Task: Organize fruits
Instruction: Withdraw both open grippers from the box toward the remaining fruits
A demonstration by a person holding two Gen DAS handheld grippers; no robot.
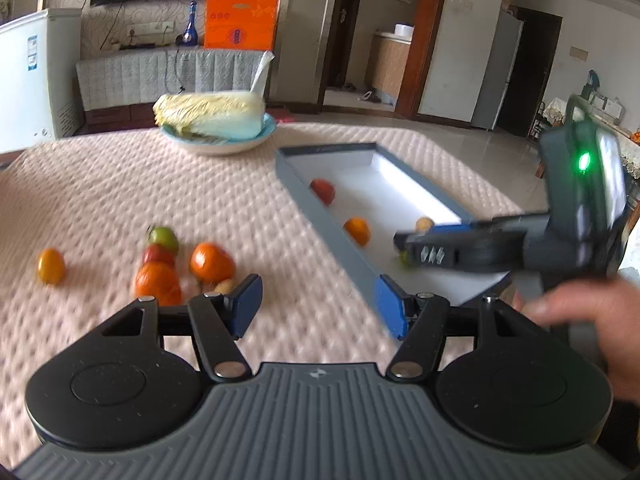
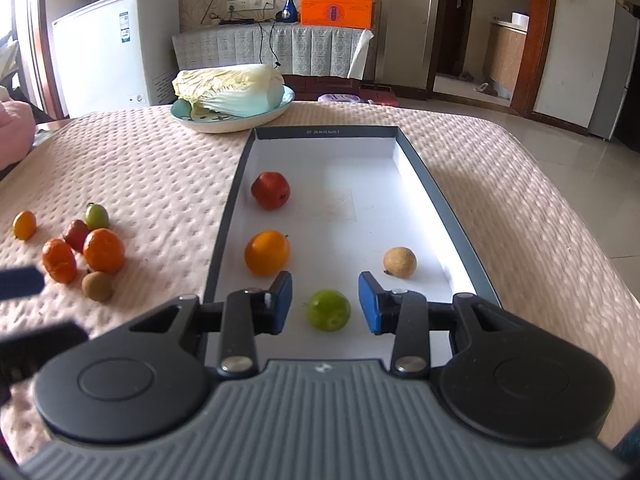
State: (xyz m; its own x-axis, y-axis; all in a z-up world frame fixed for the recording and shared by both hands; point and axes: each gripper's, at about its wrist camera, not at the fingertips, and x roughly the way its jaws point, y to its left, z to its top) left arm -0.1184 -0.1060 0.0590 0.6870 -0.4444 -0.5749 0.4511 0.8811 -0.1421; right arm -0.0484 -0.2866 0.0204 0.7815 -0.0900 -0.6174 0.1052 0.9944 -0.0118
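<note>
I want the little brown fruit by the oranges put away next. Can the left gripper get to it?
Probably yes. The left gripper is open and empty, and the small brown fruit lies just beyond its left finger on the bedspread. Nothing covers it, though an orange crowds it closely.

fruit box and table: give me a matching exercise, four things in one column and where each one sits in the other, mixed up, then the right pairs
Things
1. green fruit
2. red fruit
3. cabbage
4. small yellow-orange fruit

Places
A. on the plate beyond the box
B. alone on the quilt, left of the loose cluster
C. in the box, between the open pads of the right gripper
D. in the box, farthest from the right wrist camera

Pairs: 1-C, 2-D, 3-A, 4-B
</note>
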